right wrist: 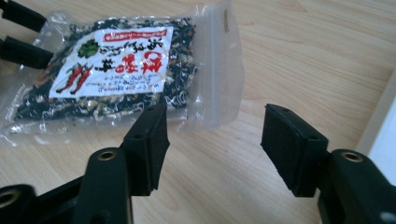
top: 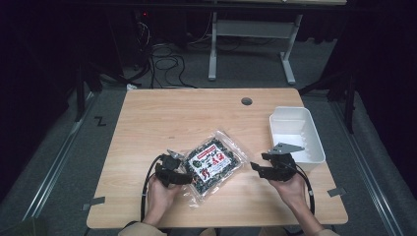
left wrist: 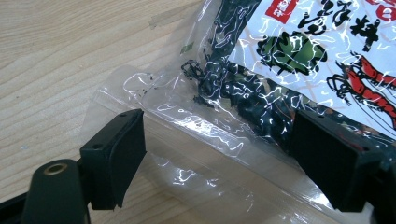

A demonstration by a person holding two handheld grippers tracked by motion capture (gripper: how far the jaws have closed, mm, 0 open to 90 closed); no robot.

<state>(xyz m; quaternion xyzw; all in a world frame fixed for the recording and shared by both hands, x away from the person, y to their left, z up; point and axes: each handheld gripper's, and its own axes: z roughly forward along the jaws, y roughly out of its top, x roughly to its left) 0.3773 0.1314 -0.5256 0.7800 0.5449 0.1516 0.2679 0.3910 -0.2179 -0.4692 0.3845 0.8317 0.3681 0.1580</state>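
A clear packet (top: 215,162) of dark dried flakes with a white and red label lies flat on the wooden table (top: 162,118), near its front edge, between the two grippers. In the high view the left gripper (top: 183,178) sits at the packet's near-left end and the right gripper (top: 259,168) rests apart from it, just beside a white tub (top: 314,142) — detail at the fingers is too small to read there. The left gripper view shows its fingers (left wrist: 119,154) spread wide around the packet's clear sealed strip, not clamping it. The right gripper view shows fingers (right wrist: 289,144) parted over bare table, the packet's far strip just ahead.
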